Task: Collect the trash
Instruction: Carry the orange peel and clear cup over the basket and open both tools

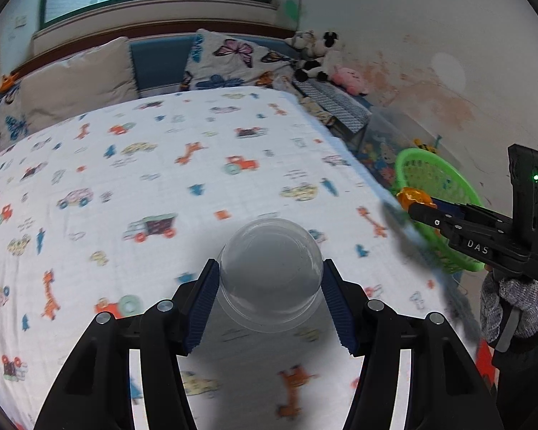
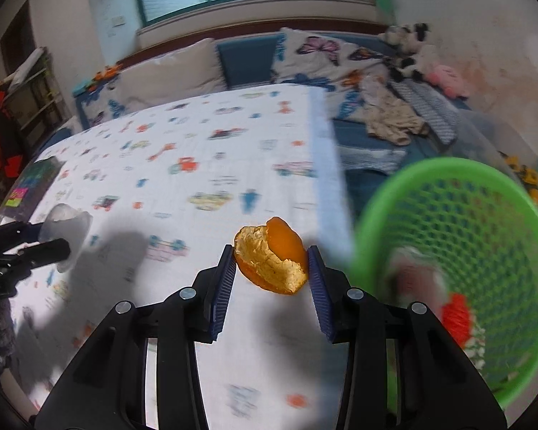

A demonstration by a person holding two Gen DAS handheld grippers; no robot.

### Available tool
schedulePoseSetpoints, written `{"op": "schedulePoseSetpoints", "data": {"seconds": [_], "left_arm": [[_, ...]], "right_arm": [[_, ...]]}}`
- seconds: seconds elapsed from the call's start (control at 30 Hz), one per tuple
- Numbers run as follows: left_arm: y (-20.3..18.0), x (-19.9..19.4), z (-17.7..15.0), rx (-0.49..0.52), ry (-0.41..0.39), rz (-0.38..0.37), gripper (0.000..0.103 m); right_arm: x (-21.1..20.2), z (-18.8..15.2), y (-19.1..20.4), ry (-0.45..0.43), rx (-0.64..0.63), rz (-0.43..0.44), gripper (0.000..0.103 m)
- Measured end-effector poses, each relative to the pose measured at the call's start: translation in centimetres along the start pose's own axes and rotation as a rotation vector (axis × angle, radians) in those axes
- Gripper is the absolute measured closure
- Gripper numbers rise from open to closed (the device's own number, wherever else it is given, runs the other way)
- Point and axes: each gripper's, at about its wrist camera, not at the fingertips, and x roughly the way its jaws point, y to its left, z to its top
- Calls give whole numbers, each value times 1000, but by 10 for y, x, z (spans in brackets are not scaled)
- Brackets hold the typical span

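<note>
Orange peel (image 2: 272, 261) clamped between blue pads of right gripper (image 2: 272, 268), held above right edge of bed (image 2: 183, 179), just beside green mesh basket (image 2: 484, 193). Basket interior holds blurred trash, red and white. Clear plastic dome lid (image 1: 270, 272) gripped between pads of left gripper (image 1: 270, 286), above near part of vehicle-print sheet (image 1: 161, 165). Butterfly pillows (image 1: 233, 61) at head of bed; plush toys (image 1: 319, 57) in far right corner by wall.
</note>
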Motion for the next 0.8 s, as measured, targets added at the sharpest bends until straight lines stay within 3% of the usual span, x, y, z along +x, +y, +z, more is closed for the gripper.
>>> {"op": "schedulePoseSetpoints", "data": {"seconds": [0.27, 0.43, 0.8], "left_arm": [[-56, 14, 16, 90, 8, -65, 47], [-91, 23, 28, 147, 10, -94, 47], [-163, 49, 47, 239, 41, -150, 47]], "right_arm": [[-28, -20, -80, -4, 120, -129, 61], [-40, -31, -116, -6, 181, -167, 59], [-69, -42, -141, -72, 232, -191, 33]]}}
